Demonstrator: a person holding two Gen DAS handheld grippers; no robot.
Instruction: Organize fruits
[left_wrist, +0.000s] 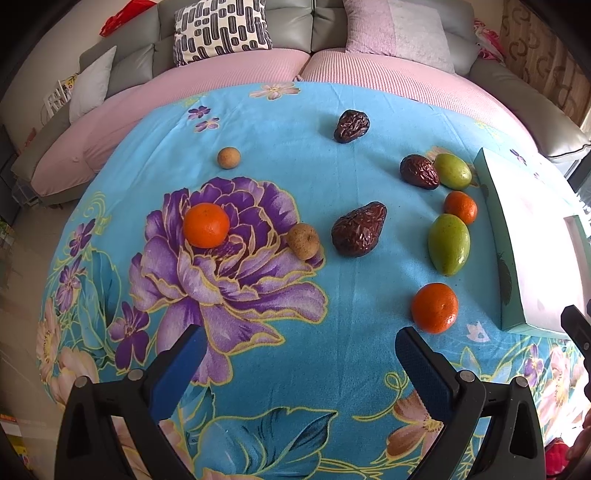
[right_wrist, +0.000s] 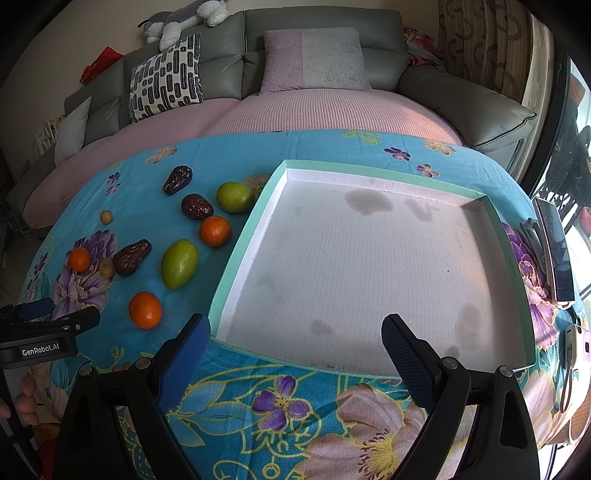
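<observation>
Turquoise cloth (left_wrist: 354, 302) printed with flowers covers the table in the left wrist view, and the fruits lie loose on it. Taking the shallow box (left_wrist: 496, 236) as landmark: three oranges, two green fruits and three dark wrinkled dates are scattered to its left. One orange (left_wrist: 434, 307) sits just beside the box's near corner, a green fruit (left_wrist: 449, 243) behind it, then a smaller orange (left_wrist: 460, 207), another green fruit (left_wrist: 452, 171) touching a date (left_wrist: 419, 172). Well away from the box lie a large date (left_wrist: 358, 229), a small brown fruit (left_wrist: 303, 241), a third orange (left_wrist: 206, 225) on the purple flower, a small tan fruit (left_wrist: 228, 157) and a far date (left_wrist: 351, 125). The left gripper (left_wrist: 299, 350) hangs above bare cloth, jaws wide, holding nothing.

From the right wrist view the box (right_wrist: 236, 258) is seen from above: white floor, mint rim, some grey stains, no fruit inside (so nothing appears sorted yet). The right gripper (right_wrist: 293, 339) hovers over the box's near edge, jaws spread wide and empty. The nearest orange (right_wrist: 145, 309) lies just left of the box.

Risks, as I judge them: round fruit may roll on the soft cloth if a finger nudges it off-centre; the touching date and green fruit could be caught together; a low carry could clip the raised rim and shift the light box.
</observation>
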